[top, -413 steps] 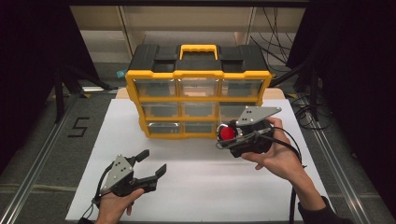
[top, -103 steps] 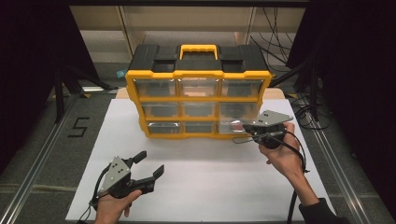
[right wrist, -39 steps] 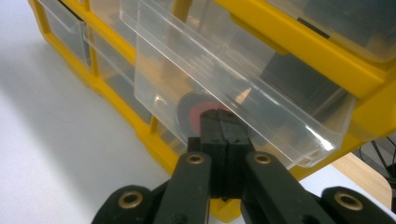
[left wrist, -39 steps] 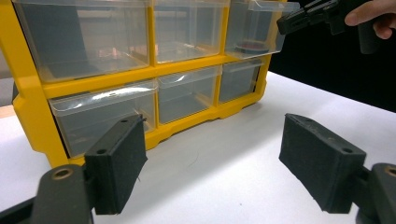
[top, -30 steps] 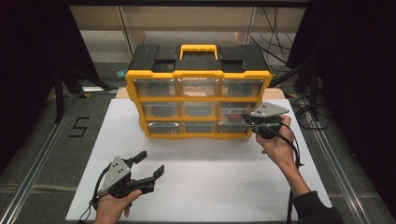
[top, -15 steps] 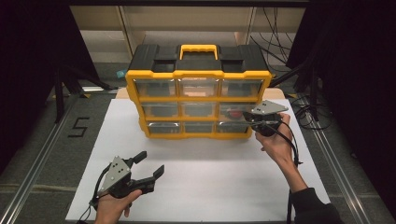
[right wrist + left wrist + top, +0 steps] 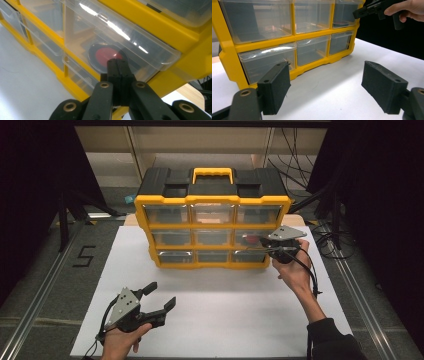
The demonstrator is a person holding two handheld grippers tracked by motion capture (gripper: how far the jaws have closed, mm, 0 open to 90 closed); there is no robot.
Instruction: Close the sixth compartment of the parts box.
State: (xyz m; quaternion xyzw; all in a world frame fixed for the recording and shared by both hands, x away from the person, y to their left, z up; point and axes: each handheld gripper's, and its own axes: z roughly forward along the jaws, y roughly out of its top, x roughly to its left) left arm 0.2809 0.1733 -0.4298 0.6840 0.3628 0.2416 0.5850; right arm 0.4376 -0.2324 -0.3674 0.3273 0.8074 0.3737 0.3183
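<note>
Organiser cabinet [image 7: 212,217], yellow with a black lid, sitting at upper centre of the high view on the white bench [image 7: 235,310]. Red-and-black disc [image 7: 108,57] lying inside the middle-row right drawer [image 7: 120,42], at centre of the right gripper view. Right tongs [image 7: 263,244] pressing closed, jaws together with nothing between, tips at that drawer's clear front. Left tongs [image 7: 159,296] gaping wide and empty at lower left of the high view, well apart from the cabinet.

A lab recording bay: black curtains [image 7: 35,185] at both frame sides, cables [image 7: 295,150] upper right, white tabletop [image 7: 225,320] centre.
</note>
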